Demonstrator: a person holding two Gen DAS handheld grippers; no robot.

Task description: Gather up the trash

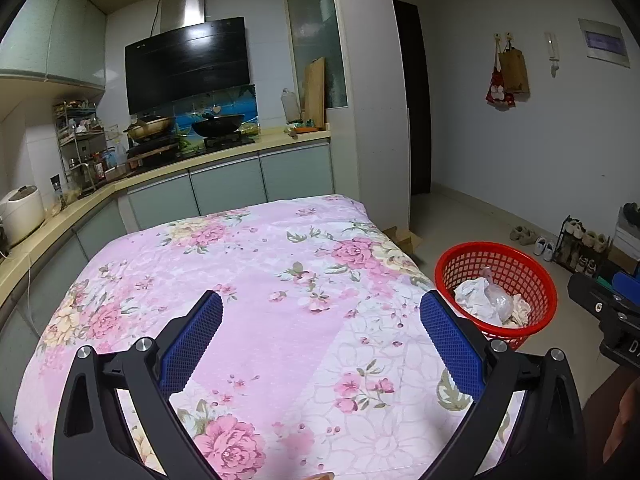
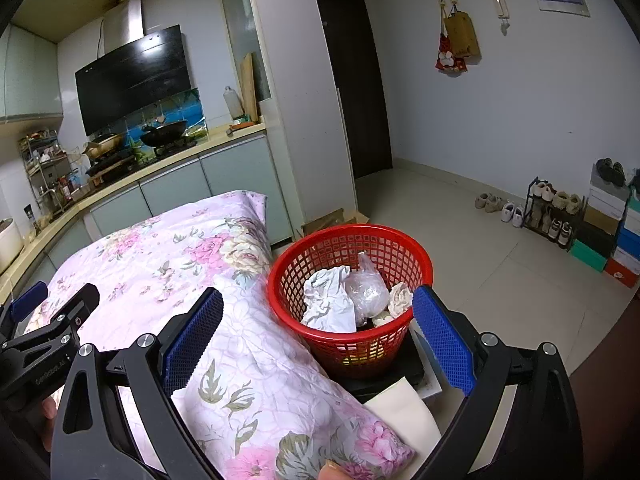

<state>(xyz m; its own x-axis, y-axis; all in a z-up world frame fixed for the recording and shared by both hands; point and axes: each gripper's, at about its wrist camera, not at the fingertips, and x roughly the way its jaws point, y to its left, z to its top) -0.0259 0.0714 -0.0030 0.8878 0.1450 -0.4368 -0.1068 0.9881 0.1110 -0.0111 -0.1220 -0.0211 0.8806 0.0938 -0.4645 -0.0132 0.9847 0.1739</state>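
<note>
Trash has been gathered in the red basket (image 2: 350, 300), which is set on a dark block just beside the right edge of the floral cloth (image 1: 248, 280), low and close enough, it seems, for things to be dropped in from the covered surface. Inside the basket are seen a crumpled white paper (image 2: 328, 300), a clear plastic bag (image 2: 368, 288) knotted at the top, and a pale crumpled wad (image 2: 400, 298) against the right wall; something yellowish shows through the mesh lower down, but what it is cannot be told. The left gripper (image 1: 320, 336) is held over the cloth with its blue pads spread wide and nothing between them. The right gripper (image 2: 316, 336) is likewise spread and empty, aimed so that the basket sits between its fingers. No loose trash is seen on the cloth, so the collecting is judged to be finished or nearly so.
</note>
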